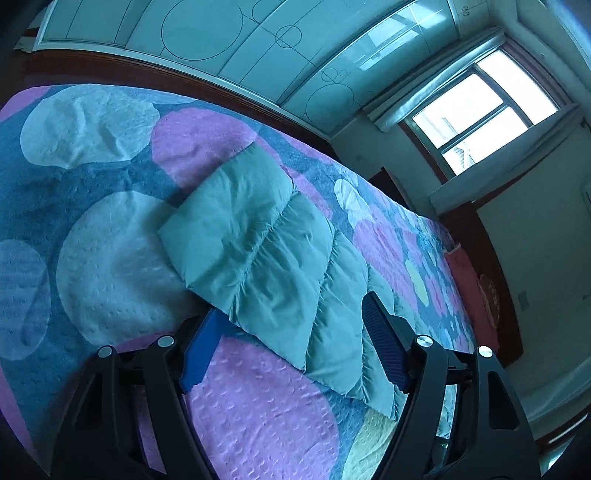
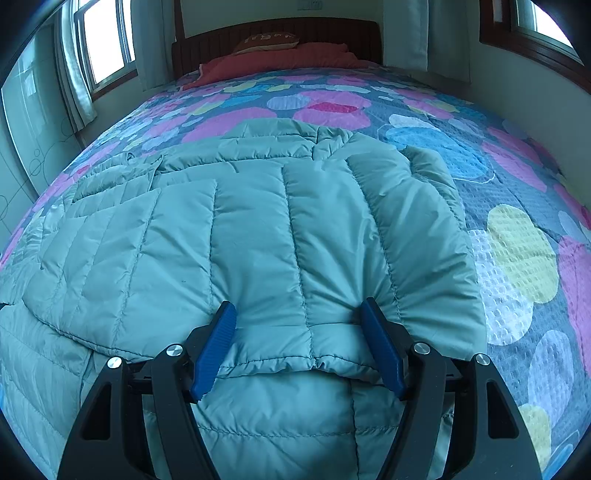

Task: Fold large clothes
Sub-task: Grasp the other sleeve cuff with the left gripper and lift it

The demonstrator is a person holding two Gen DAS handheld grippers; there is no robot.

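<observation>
Jacket [image 2: 258,229], a pale green quilted garment, lies spread on the bed [image 2: 517,258] and fills the centre of the right wrist view; we judge the fold as only begun. One sleeve [image 2: 110,229] lies folded across the body at the left of that frame, while the far side at upper right remains rumpled and unfolded. In the left wrist view a quilted panel [image 1: 266,243], apparently a sleeve or side section, runs from centre to lower right over the bedspread. The left hand-held gripper [image 1: 291,350] stands released, its jaws apart with the panel's edge passing between them and no pad visibly pressing. The right hand-held gripper [image 2: 299,347] straddles the hem with its pads [image 2: 218,347] set against the puffy fabric; we cannot tell whether it truly grips. Remaining work, in our judgement: the second side and the lengthwise folds. Room: patterned bedspread, red pillow [image 2: 280,59] and dark headboard [image 2: 277,29] at top, window [image 1: 480,110] at upper right, wardrobe doors [image 1: 221,37] with circle markings.
</observation>
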